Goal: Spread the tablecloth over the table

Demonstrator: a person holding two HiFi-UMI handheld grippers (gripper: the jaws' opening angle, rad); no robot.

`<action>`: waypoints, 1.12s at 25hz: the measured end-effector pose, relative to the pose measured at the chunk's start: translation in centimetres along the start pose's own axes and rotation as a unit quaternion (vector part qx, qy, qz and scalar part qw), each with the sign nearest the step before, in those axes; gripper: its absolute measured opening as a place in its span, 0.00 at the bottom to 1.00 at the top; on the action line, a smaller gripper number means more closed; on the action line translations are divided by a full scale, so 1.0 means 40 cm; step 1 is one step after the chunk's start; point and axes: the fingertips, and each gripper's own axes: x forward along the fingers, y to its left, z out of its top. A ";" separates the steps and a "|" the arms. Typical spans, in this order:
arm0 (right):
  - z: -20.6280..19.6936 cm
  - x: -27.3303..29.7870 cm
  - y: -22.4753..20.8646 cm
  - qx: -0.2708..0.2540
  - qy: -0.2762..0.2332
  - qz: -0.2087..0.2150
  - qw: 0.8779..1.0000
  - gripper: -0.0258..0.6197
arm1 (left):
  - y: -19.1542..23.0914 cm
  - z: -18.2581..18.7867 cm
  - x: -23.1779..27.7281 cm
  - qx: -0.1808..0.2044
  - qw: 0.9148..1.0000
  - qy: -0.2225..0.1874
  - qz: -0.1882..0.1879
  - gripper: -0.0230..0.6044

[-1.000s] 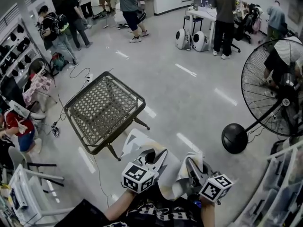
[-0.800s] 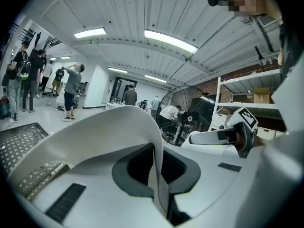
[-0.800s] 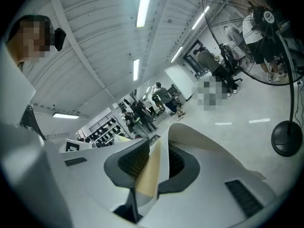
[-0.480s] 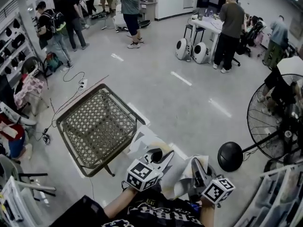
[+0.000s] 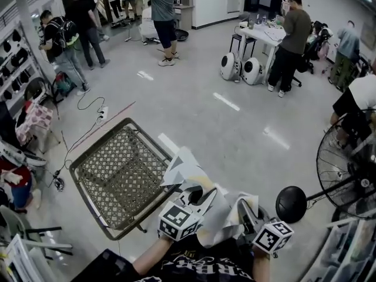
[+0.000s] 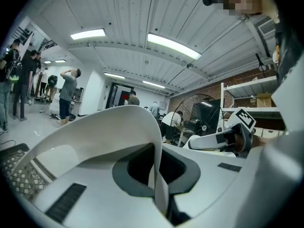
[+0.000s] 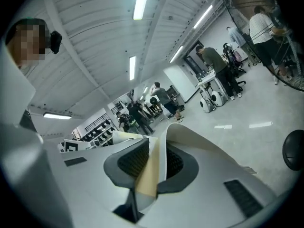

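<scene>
A pale folded tablecloth (image 5: 200,207) hangs between my two grippers at the bottom of the head view. My left gripper (image 5: 197,194) is shut on its left part, and the cloth edge (image 6: 159,184) shows pinched between the jaws. My right gripper (image 5: 242,209) is shut on the right part, where a tan fold (image 7: 149,175) sits between the pads. The table (image 5: 120,175), a dark metal frame with a woven lattice top, stands just left of and ahead of the grippers. One cloth corner (image 5: 182,169) overlaps its near right edge.
A standing fan (image 5: 346,175) with a round black base (image 5: 292,204) is at the right. Shelving and chairs line the left wall, with a cable (image 5: 88,131) on the floor there. Several people stand at the far end, near a white table (image 5: 258,31).
Both grippers have carried the cloth forward toward the table. The table now lies closer, and the cloth's corner reaches over its near edge.
</scene>
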 end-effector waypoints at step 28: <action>0.386 0.857 -0.108 0.048 0.162 0.285 0.944 0.09 | 0.809 0.272 0.255 -0.024 0.951 -0.030 0.307 0.07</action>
